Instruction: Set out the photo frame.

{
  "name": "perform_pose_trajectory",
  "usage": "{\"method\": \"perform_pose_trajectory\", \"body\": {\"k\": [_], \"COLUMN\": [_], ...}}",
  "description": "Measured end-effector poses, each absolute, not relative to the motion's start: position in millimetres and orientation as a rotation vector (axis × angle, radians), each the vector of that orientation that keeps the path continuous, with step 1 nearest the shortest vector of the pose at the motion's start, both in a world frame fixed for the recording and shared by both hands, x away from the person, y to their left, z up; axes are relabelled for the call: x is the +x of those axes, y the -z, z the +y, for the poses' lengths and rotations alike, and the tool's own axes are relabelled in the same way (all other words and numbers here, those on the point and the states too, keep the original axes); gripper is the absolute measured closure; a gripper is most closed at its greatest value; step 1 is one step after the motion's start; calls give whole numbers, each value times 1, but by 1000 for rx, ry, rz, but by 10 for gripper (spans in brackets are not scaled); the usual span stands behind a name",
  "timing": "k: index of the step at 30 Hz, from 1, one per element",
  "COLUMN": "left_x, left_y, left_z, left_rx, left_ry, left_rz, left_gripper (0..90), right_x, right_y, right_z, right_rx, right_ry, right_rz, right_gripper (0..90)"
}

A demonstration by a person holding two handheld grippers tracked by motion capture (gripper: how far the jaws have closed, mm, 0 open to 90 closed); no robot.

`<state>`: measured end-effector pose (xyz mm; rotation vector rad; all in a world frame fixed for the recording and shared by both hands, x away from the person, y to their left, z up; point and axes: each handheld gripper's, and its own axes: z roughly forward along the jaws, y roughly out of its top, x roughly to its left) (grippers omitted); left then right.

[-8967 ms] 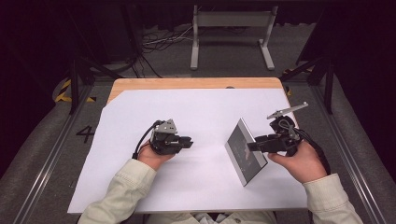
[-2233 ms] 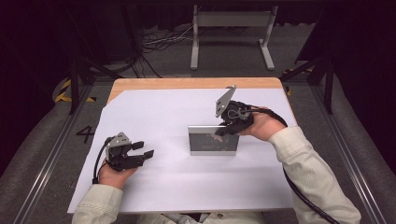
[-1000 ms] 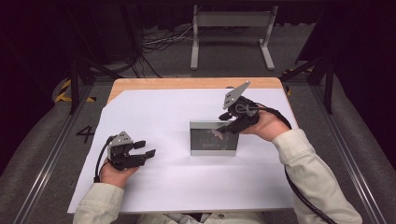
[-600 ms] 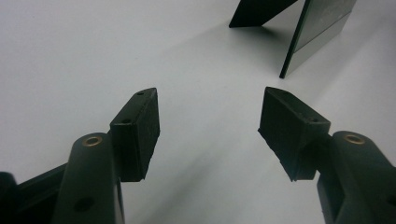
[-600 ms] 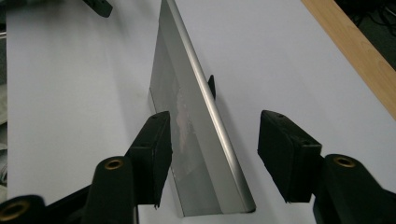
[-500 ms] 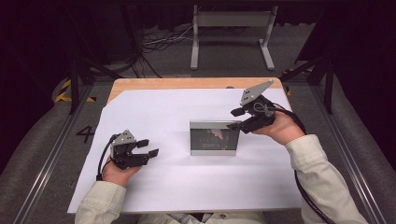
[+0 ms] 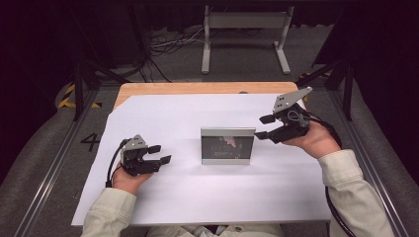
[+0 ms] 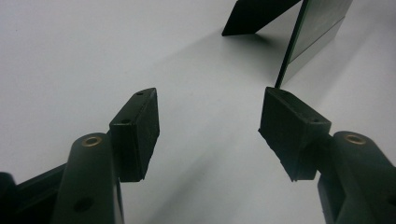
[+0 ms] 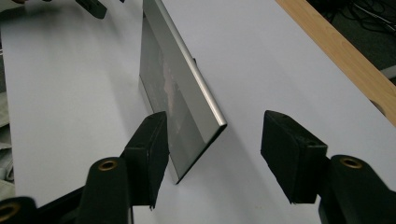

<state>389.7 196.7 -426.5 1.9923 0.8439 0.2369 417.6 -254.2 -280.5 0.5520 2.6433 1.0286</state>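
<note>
Two grippers were out on the white surface (image 7: 197, 197), one per hand. We saw a silver-framed picture frame (image 7: 228, 145) standing upright near the middle of the surface, its glass face toward the near edge. In the left gripper view the frame (image 8: 317, 32) showed edge-on at the far right, with a dark back stand (image 8: 254, 16) propped behind it on the surface.

We logged the left gripper (image 7: 159, 154) at the near left, held in the left hand (image 7: 127, 177), low over the surface. Its fingers (image 8: 137, 133) were spread wide with nothing between them, pointing right toward the frame but well apart from it. A black cable (image 7: 112, 165) looped from its back.

We logged the right gripper (image 7: 263, 126) at the right, raised off the surface in the right hand (image 7: 316, 140), a grey plate (image 7: 291, 98) on top. Its fingers (image 9: 289, 154) were also spread apart and holding nothing. In the right gripper view the frame's right end (image 9: 187, 107) sat just ahead of the gap between them, not touching either, as far as we could tell.

Wooden surface edge (image 7: 207, 88) showed along the far side beyond the white sheet. Grey metal stand (image 7: 244, 29) and loose cables (image 7: 168, 44) sat on the floor farther back.
</note>
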Motion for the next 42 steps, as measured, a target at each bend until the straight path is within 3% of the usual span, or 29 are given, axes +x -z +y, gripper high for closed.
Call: {"method": "perform_pose_trajectory", "body": {"k": [15, 42], "left_x": [391, 391], "left_y": [428, 430], "left_z": [196, 196], "left_rx": [1989, 1994], "left_ry": [-238, -251], "left_rz": [849, 849], "left_gripper": [380, 379], "right_x": [411, 406], "right_y": [293, 347], "right_z": [-286, -312], "right_rx": [661, 807], "right_ry": [-1087, -1126], "right_rz": [2572, 2509], "right_gripper": [395, 342]}}
